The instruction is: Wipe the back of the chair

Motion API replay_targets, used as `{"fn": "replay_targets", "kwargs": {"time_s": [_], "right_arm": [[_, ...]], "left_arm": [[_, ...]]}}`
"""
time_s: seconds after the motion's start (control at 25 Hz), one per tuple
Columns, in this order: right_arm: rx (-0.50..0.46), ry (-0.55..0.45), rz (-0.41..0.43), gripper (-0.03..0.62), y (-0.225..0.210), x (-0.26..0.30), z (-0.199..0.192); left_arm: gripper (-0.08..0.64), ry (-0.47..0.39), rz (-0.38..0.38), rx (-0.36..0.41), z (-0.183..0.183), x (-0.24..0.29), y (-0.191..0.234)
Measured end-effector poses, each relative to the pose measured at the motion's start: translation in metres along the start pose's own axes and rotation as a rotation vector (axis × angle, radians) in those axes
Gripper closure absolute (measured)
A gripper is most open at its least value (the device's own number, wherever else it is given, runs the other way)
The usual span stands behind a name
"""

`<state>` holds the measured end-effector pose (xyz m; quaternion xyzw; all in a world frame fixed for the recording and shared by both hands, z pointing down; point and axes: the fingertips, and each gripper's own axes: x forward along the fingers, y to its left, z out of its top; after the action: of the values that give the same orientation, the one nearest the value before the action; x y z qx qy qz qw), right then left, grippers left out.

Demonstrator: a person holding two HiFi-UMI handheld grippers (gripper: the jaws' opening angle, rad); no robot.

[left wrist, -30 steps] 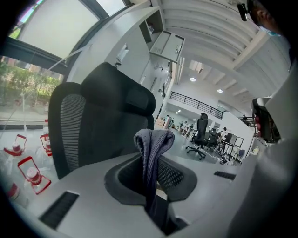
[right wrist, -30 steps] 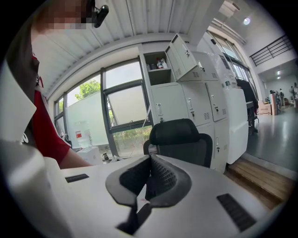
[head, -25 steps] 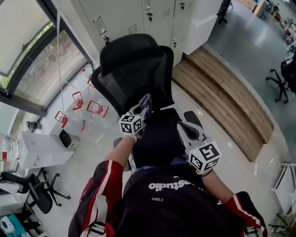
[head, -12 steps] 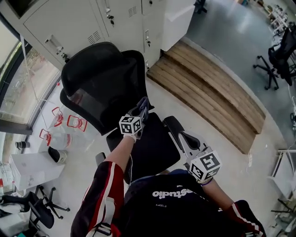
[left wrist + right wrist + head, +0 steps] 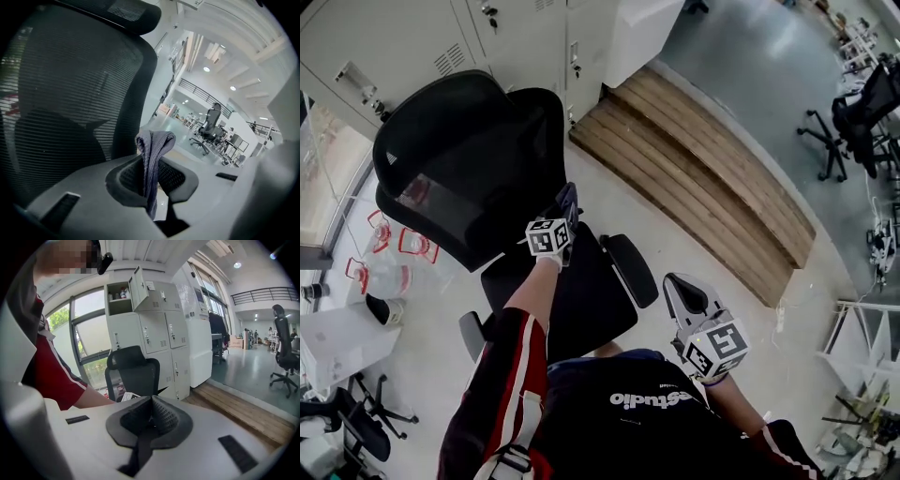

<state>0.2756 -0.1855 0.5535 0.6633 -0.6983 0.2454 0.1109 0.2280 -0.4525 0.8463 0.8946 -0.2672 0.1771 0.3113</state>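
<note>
A black mesh office chair (image 5: 473,159) stands before me, its backrest (image 5: 61,93) filling the left gripper view. My left gripper (image 5: 567,202) is shut on a grey cloth (image 5: 152,159), held just in front of the backrest's right edge, over the seat (image 5: 572,291). Whether the cloth touches the mesh I cannot tell. My right gripper (image 5: 680,289) hangs back to the right of the chair's armrest (image 5: 630,269), jaws shut with nothing between them. In the right gripper view the chair (image 5: 133,371) shows farther off.
White lockers (image 5: 487,37) stand behind the chair. A wooden step (image 5: 703,178) runs diagonally to the right. Water jugs with red handles (image 5: 389,253) sit on the floor at left, by the window. Other office chairs (image 5: 853,122) stand at the far right.
The head view has shifted, so the chair now sits further left. My left gripper has stretched forward with the cloth toward the backrest; the right gripper has dropped back and to the right.
</note>
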Motion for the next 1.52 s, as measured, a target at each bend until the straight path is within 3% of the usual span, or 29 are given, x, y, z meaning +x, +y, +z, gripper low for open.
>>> {"fn": "replay_targets", "kwargs": {"time_s": [0.2,0.48,1.28,1.52], "right_arm": [[-0.008,0.005,0.008,0.577,-0.002,0.003,-0.001],[-0.033,0.008,0.051,0.577,0.026,0.010,0.003],[-0.138,0.044,0.235,0.577,0.210,0.070,0.006],[-0.160,0.069,0.282,0.577,0.254,0.085,0.004]], "left_arm": [[0.503,-0.003,0.063,-0.026,-0.011,-0.003,0.027],[0.503,-0.026,0.135,-0.027,-0.008,-0.053,0.070],[0.503,-0.088,0.380,-0.125,-0.030,-0.281,0.258],[0.503,-0.130,0.379,-0.159,-0.029,-0.316,0.280]]}}
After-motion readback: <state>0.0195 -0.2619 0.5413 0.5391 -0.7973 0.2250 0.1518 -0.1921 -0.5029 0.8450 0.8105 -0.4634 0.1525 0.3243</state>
